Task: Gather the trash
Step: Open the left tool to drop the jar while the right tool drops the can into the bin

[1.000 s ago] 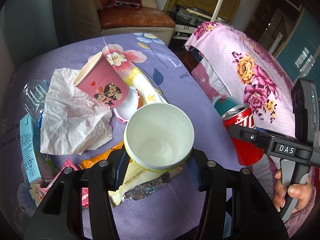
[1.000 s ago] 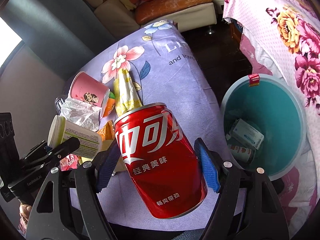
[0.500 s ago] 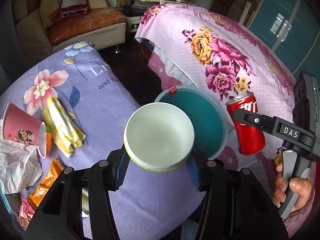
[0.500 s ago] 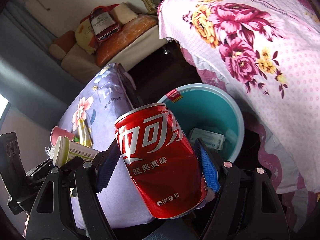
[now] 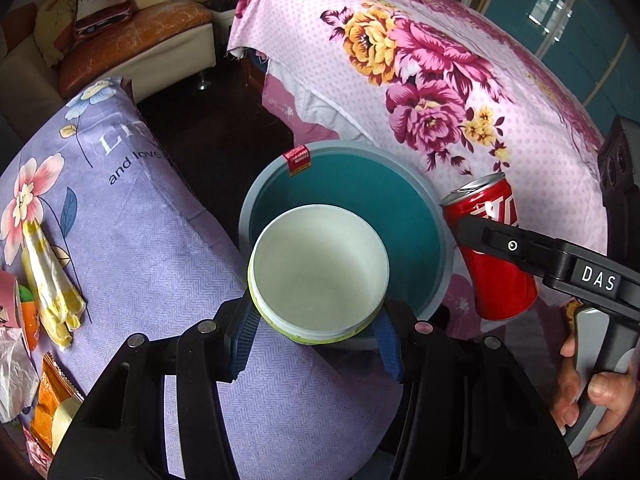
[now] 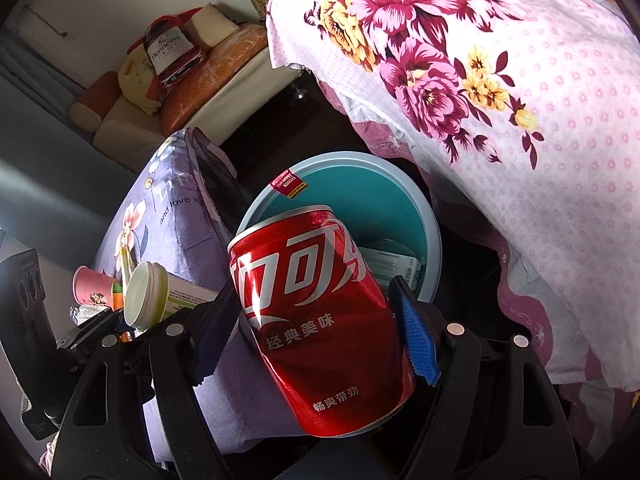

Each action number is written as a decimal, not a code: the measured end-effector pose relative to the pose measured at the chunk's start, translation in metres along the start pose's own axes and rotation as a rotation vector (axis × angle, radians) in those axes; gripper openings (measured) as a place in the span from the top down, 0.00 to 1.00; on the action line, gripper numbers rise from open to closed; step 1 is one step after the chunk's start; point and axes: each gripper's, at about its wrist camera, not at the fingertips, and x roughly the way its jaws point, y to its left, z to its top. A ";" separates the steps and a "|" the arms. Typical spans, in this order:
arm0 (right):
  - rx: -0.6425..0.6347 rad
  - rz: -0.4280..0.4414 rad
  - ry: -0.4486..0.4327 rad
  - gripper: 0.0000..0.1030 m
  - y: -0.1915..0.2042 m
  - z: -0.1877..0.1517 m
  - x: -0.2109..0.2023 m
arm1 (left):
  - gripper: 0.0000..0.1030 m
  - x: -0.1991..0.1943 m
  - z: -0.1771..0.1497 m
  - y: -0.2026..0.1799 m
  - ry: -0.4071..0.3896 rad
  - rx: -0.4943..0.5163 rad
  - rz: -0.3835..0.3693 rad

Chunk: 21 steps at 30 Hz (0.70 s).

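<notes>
Trash: white cup (image 5: 318, 276) clamped in left gripper (image 5: 316, 344) and red can (image 6: 320, 316) clamped in right gripper (image 6: 316, 340), both light, thin-walled, crushable so mid-wall side grip w/ mild squeeze, now over teal bin (image 5: 400, 208) past table edge vs. over table litter 1 s ago.

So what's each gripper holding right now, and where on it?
The left gripper clamps the empty white cup by its sides just under the rim. The right gripper clamps the red cola can across its middle.
</notes>
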 end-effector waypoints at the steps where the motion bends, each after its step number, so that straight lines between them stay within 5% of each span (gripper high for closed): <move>1: 0.000 0.001 0.003 0.31 0.001 0.001 0.002 | 0.49 0.002 0.000 0.000 0.005 0.001 -0.001; 6: -0.005 0.001 0.019 0.31 0.002 0.001 0.009 | 0.30 0.008 -0.005 0.001 0.020 0.005 0.020; 21: -0.030 -0.015 0.063 0.31 0.017 -0.002 0.026 | 0.12 -0.017 -0.020 0.031 -0.017 -0.075 0.006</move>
